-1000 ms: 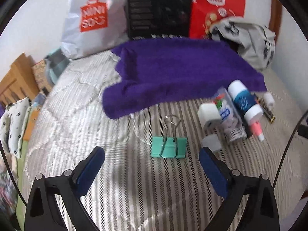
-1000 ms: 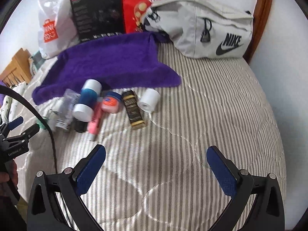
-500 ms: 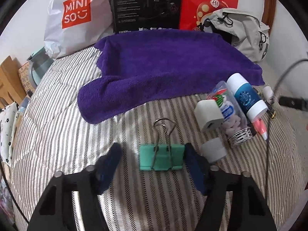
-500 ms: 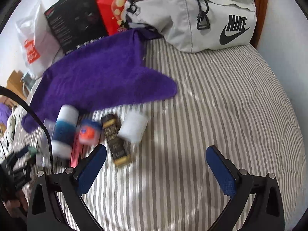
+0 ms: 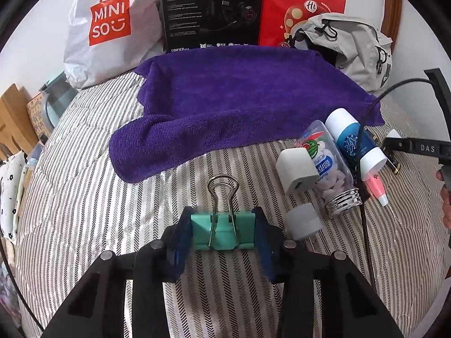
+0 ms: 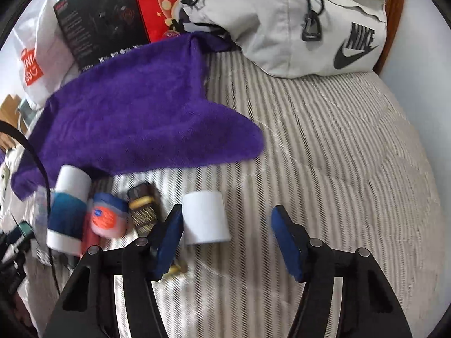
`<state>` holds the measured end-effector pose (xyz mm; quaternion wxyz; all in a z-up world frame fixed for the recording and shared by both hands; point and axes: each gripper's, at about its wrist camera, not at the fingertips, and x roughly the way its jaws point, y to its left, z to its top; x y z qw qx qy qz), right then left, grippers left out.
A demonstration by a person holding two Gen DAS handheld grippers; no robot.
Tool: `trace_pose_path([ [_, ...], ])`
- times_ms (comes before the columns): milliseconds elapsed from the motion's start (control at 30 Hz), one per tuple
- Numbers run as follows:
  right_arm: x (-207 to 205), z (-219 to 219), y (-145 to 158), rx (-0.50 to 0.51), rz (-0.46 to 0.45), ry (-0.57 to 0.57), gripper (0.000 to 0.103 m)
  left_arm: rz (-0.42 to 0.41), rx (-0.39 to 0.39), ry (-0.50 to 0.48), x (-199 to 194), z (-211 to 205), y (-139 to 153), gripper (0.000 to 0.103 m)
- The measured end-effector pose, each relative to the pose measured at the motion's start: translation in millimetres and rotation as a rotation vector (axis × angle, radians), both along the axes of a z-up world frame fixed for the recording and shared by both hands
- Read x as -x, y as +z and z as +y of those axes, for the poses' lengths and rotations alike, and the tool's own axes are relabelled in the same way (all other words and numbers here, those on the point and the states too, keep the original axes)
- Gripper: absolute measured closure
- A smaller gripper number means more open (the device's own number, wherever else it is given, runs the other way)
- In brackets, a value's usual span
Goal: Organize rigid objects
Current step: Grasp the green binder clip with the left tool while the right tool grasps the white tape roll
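Observation:
A teal binder clip (image 5: 222, 232) lies on the striped bedcover, and my left gripper (image 5: 222, 235) is shut on its two sides, wire handles pointing away. To its right lie a white plug (image 5: 296, 170), a clear pill bottle (image 5: 329, 169), a blue-and-white bottle (image 5: 353, 139) and a pink tube (image 5: 375, 190). In the right wrist view my right gripper (image 6: 225, 231) is open around a small white cylinder (image 6: 204, 217), whose left side touches the left pad. Beside it lie a brown-and-gold tube (image 6: 142, 208), a blue-lidded jar (image 6: 108, 218) and the blue-and-white bottle (image 6: 67, 208).
A purple towel (image 5: 239, 104) is spread behind the objects. At the back stand a white shopping bag (image 5: 107, 25), a black box (image 5: 211, 11), a red box (image 5: 301, 8) and a grey Nike bag (image 6: 304, 19). Bare striped bedcover (image 6: 338, 169) extends to the right.
My left gripper moved forward and shut on the binder clip. My right gripper moved forward and left to the white cylinder and narrowed its gap around it.

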<state>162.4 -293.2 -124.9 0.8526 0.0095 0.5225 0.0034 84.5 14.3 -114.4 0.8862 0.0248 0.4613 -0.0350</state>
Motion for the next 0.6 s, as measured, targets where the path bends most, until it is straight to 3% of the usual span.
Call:
trace_pose_path([
  [233, -2.9, 2.7, -4.0, 0.040, -0.031, 0.075, 0.043, -0.011, 0.002, -0.002, 0.6, 1.0, -0.4, 0.064],
  [300, -3.7, 5.7, -3.8, 0.026, -0.042, 0.102, 0.055, -0.010, 0.001, -0.004, 0.7, 0.7, -0.4, 0.064],
  [433, 3.5, 10.8, -2.7, 0.034, -0.058, 0.146, 0.071, -0.001, 0.009, 0.000, -1.2, 1.1, 0.3, 0.064],
  [600, 3.9, 8.2, 0.0, 0.003, -0.043, 0.155, 0.072, 0.007, 0.036, -0.004, -2.9, 3.7, -0.1, 0.064],
])
